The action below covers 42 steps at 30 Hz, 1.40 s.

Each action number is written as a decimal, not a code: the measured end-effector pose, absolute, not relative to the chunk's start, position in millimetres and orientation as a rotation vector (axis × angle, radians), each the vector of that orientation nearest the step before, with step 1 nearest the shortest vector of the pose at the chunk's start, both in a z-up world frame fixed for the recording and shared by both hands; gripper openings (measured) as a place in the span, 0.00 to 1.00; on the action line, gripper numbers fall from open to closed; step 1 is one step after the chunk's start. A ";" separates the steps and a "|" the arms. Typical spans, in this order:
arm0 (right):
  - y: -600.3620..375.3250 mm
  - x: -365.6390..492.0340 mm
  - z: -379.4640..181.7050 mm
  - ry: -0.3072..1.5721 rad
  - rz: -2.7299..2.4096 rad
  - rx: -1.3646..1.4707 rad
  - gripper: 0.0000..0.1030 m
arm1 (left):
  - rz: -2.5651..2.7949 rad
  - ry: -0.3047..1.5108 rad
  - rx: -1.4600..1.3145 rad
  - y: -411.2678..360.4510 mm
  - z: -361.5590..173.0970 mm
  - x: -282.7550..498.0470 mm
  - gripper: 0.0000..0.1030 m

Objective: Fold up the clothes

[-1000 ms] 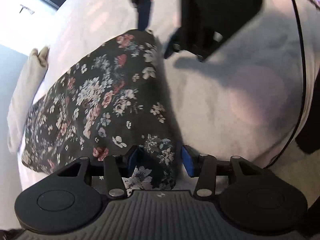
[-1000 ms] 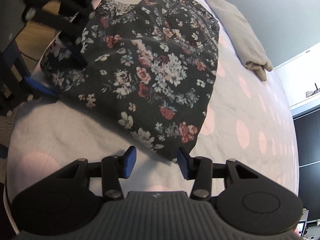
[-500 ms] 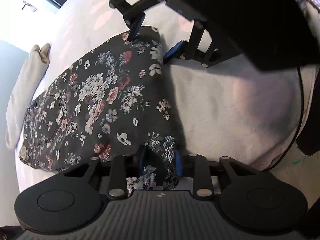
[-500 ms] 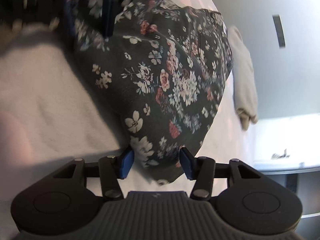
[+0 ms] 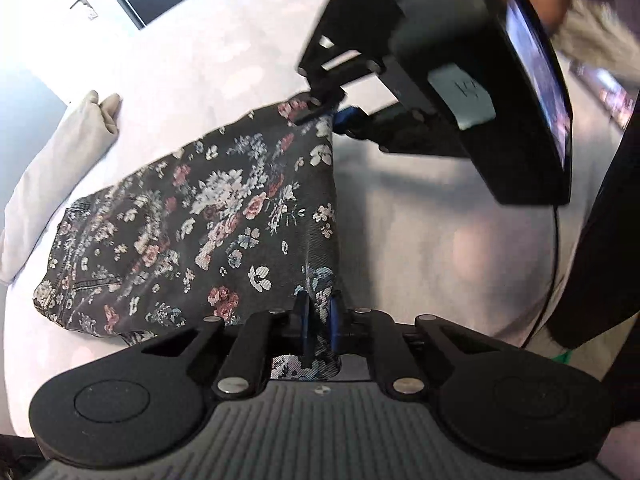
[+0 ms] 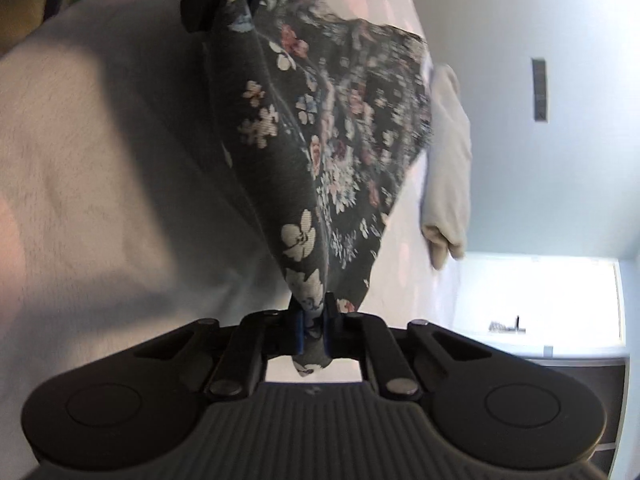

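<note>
Both grippers, left gripper (image 5: pixel 319 322) and right gripper (image 6: pixel 313 330), are closing their fingers on the floral garment (image 5: pixel 224 216); its held corners are hidden.

Blurred label (image 5: pixel 460 94), perhaps numerals, nothing legible

The floral garment (image 5: pixel 224 216) lies on the bed (image 5: pixel 420 220), with a folded cloth (image 5: pixel 52 172) just beyond it.

Each wrist camera sits close behind its own fingers, angled down at the bed (image 5: pixel 420 208). Both share the floral garment (image 5: pixel 224 216) and, toward twelve o'clock, the opposite gripper
</note>
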State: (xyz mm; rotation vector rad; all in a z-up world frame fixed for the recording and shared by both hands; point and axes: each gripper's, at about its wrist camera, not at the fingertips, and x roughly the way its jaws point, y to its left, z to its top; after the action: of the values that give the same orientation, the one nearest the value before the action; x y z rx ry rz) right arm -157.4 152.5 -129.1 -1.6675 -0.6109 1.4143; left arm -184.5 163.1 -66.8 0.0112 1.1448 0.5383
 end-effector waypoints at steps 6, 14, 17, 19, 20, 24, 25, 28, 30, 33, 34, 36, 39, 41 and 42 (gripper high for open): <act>124.7 -168.3 -96.5 -0.489 1.369 -1.707 0.08 | 0.410 1.081 -0.051 141.9 -29.6 -197.0 0.04; 120.0 -175.3 -45.9 -0.421 1.328 -1.654 0.07 | 0.293 0.965 -0.228 154.6 16.8 -225.6 0.03; 144.8 -180.2 -28.2 -0.444 1.332 -1.600 0.07 | 0.321 0.921 -0.302 181.2 35.1 -249.5 0.03; 166.7 -185.6 -14.4 -0.472 1.344 -1.560 0.07 | 0.346 0.899 -0.358 204.6 45.5 -266.8 0.03; 179.0 -188.5 -8.1 -0.488 1.350 -1.547 0.07 | 0.357 0.891 -0.381 217.5 50.7 -274.9 0.02; 231.3 -199.2 10.5 -0.545 1.377 -1.521 0.07 | 0.425 0.874 -0.391 264.9 68.7 -298.1 0.02; 244.9 -201.6 12.6 -0.553 1.388 -1.516 0.07 | 0.443 0.875 -0.392 274.3 71.1 -303.4 0.02; 285.1 -209.3 17.8 -0.568 1.425 -1.504 0.07 | 0.485 0.900 -0.400 301.1 75.5 -316.5 0.02; 310.1 -215.8 17.6 -0.569 1.456 -1.512 0.07 | 0.511 0.923 -0.404 320.0 77.2 -324.7 0.02; 345.1 -224.3 9.2 -0.574 1.490 -1.550 0.07 | 0.550 0.967 -0.412 347.6 68.4 -331.7 0.02; 355.9 -226.9 5.1 -0.578 1.496 -1.566 0.07 | 0.564 0.980 -0.417 356.5 64.2 -335.7 0.02; 380.1 -230.7 -4.0 -0.559 1.508 -1.573 0.07 | 0.591 1.002 -0.432 373.7 54.9 -340.6 0.02; 412.0 -237.9 -19.9 -0.508 1.529 -1.562 0.07 | 0.630 1.031 -0.460 400.5 37.6 -349.7 0.02; 429.3 -243.5 -32.4 -0.489 1.543 -1.563 0.07 | 0.653 1.052 -0.486 417.5 21.1 -355.3 0.02; 438.0 -246.4 -38.6 -0.479 1.550 -1.564 0.07 | 0.662 1.065 -0.498 425.9 12.9 -357.7 0.02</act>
State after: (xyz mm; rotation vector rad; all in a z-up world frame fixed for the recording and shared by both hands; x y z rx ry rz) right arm -246.4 438.0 -38.6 -1.5637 -0.4786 1.5502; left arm -357.7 425.9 12.9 -0.4981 1.0648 0.6621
